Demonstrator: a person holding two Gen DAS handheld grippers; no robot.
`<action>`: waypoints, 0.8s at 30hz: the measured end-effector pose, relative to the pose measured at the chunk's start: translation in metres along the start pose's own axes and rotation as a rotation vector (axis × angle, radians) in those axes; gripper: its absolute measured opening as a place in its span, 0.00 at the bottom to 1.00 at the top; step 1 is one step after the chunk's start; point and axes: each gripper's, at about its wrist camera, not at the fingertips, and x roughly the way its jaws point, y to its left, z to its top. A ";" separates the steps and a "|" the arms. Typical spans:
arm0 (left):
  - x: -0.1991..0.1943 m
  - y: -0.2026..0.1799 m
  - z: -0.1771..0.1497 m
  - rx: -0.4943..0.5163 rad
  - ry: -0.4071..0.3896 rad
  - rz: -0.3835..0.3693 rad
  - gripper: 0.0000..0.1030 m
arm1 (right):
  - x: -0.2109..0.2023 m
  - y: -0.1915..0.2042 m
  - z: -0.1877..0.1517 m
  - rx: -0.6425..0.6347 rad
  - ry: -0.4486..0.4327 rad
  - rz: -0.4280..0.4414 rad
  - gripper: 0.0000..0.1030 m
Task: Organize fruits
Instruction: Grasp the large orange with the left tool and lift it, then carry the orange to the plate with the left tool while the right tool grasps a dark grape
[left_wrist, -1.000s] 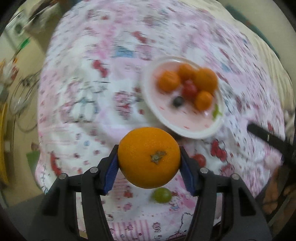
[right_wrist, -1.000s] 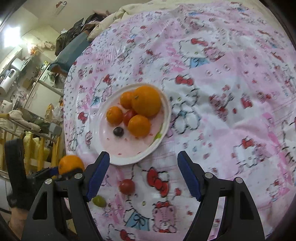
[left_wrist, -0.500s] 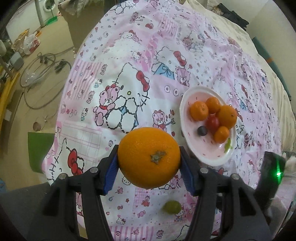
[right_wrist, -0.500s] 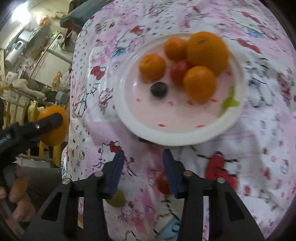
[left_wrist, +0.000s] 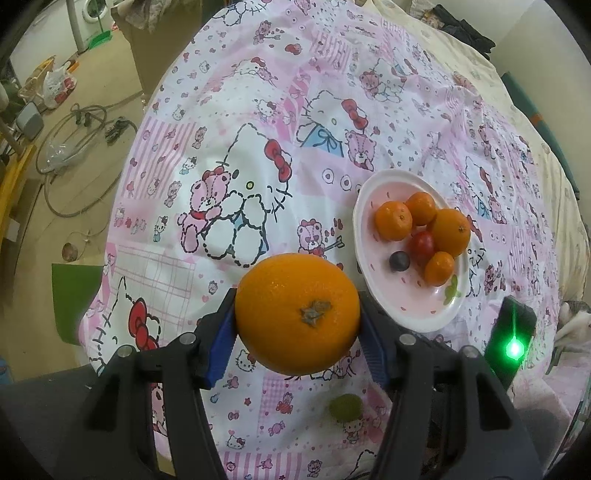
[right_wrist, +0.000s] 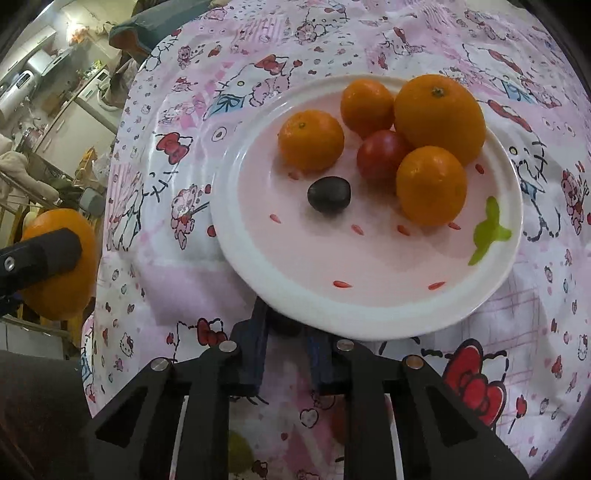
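Left gripper (left_wrist: 297, 325) clamps the orange (left_wrist: 297, 313); right gripper (right_wrist: 286, 332) (pointing down) just closed.

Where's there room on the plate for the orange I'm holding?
The plate's near half, from the dark grape to the front rim, is bare, likely enough for the held orange. Its far side is crowded: four oranges, a tomato.

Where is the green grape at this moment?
In the left wrist view the green grape lies on the patterned cloth, off the plate, below the big orange held in the left gripper.
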 end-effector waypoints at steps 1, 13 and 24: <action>0.000 0.000 0.000 -0.001 -0.001 -0.001 0.55 | -0.001 -0.001 -0.001 -0.001 0.009 0.014 0.19; -0.005 -0.007 0.003 0.023 -0.026 -0.016 0.55 | -0.054 -0.010 -0.014 0.017 -0.009 0.091 0.19; -0.001 -0.029 -0.005 0.100 -0.012 -0.045 0.55 | -0.135 -0.067 0.015 0.059 -0.186 0.072 0.19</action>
